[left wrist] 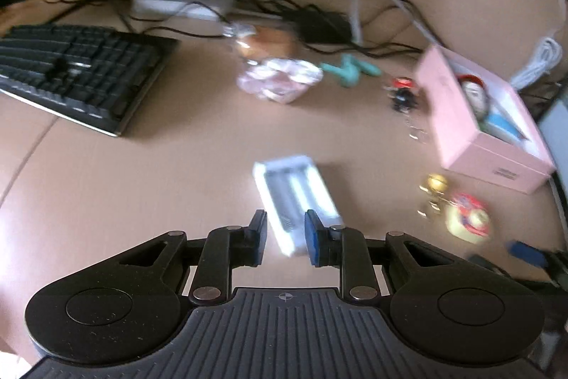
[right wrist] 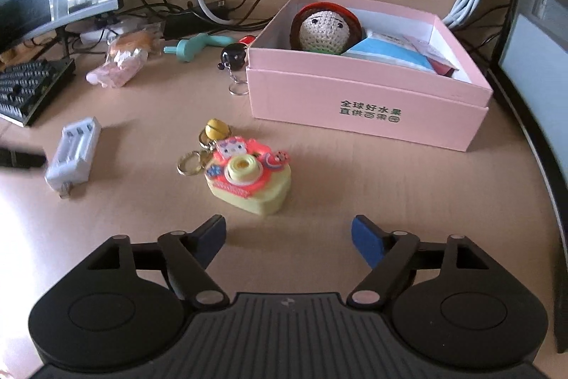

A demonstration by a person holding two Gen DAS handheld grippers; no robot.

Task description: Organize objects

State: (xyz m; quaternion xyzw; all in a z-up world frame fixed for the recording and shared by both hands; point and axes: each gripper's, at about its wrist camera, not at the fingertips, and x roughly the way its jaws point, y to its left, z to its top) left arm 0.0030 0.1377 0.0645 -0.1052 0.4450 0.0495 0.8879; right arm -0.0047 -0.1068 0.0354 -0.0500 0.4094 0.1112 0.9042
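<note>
A matt pink cardboard box (right wrist: 369, 102) is sitting on the smooth wood-look table (right wrist: 355, 187), a crocheted yarn doll (right wrist: 325, 30) is showing inside, and the white plastic charger (right wrist: 72, 156) is gleaming glossy.

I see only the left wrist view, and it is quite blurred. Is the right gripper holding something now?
Observer: No. In the right wrist view, the right gripper has its jaws wide apart, with nothing between them.
Operator: What lies in front of it?
Observer: A yellow heart-shaped toy-camera keychain lies on the desk just ahead of the jaws, untouched.
Operator: Is anything printed on the pink cardboard box? In my view I cannot make it out.
Observer: Yes, its front wall carries two lines of dark Chinese characters.
</note>
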